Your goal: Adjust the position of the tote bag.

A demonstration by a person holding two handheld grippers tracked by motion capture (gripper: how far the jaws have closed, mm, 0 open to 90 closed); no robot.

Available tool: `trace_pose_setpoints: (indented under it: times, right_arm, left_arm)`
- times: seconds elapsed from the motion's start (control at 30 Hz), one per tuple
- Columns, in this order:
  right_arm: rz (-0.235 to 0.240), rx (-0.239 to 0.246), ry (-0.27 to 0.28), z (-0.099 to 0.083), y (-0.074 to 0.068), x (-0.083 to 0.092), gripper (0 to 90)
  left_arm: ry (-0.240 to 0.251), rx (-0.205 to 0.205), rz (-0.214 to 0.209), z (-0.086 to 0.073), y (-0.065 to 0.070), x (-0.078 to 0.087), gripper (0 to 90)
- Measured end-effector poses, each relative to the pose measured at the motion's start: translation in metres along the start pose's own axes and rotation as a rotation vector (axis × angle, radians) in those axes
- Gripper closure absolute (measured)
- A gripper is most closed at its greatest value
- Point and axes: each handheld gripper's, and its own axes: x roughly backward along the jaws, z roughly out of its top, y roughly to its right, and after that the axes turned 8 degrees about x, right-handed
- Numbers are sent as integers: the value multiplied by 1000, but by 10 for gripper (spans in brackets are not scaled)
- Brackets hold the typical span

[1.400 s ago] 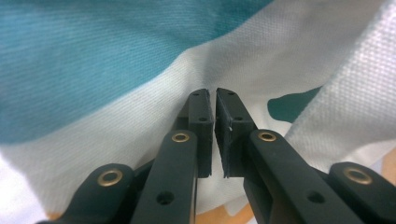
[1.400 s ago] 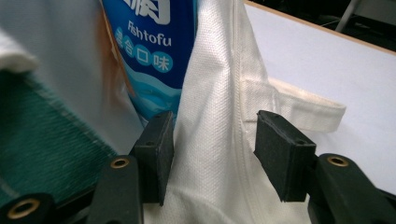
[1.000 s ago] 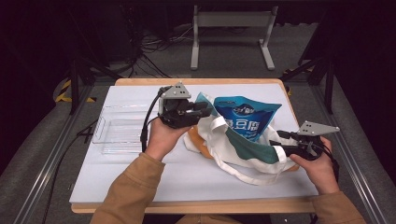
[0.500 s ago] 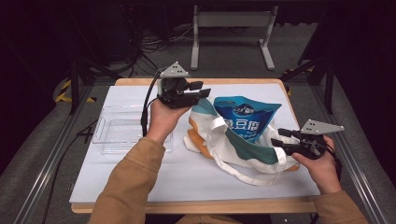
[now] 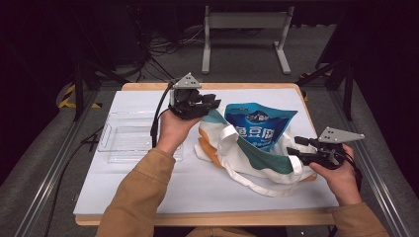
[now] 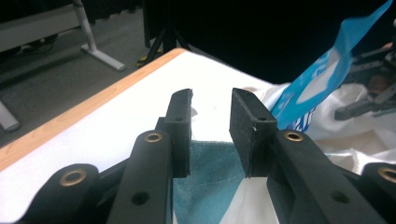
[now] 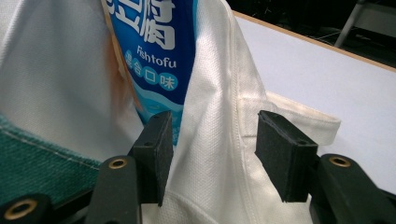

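Bag (image 5: 247, 158) of white and teal cloth, lying on the middle of the table (image 5: 197, 192), with blue pouch (image 5: 259, 126) standing half out of its mouth. Clear tray (image 5: 123, 143) near at the left, apart from the bag.

Left gripper (image 5: 210, 101) at the far teal corner of the bag. Jaws apart with a narrow gap, just now closing, teal hem low between them, not yet pinched as far as visible. Right gripper (image 5: 296, 148) at the near right rim. Jaws apart, straddling the white seam at the sewn root of the strap (image 7: 289, 116), not pressing on it.

Probably soft and limp cloth, folding and sagging wherever unsupported, sliding little on the pads. Better to take hold at the hem or at the strap root, on doubled and stitched fabric, not in the middle of a panel.

Pouch seemingly light, puffy and glossy, so likely slippery and easy to crush. Safer to grip gently at its flat sealed top edge. Worth lifting both rim sides together, to avoid a collapsed mouth around the pouch.
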Motion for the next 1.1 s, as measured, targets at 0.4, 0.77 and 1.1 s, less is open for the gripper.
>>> trace_pose_setpoints:
  times: [0.4, 0.77, 1.1]
  right_arm:
    - [14, -5, -41, -4, 2, -9, 402]
    - [-52, -21, -96, -8, 18, -24, 452]
    - [-73, -60, -159, -14, 28, -41, 459]
  left_arm:
    - [-163, -28, 72, -41, 6, -22, 676]
    - [-215, -25, 121, -60, 10, -34, 678]
    - [-258, 17, 106, -75, 5, -45, 681]
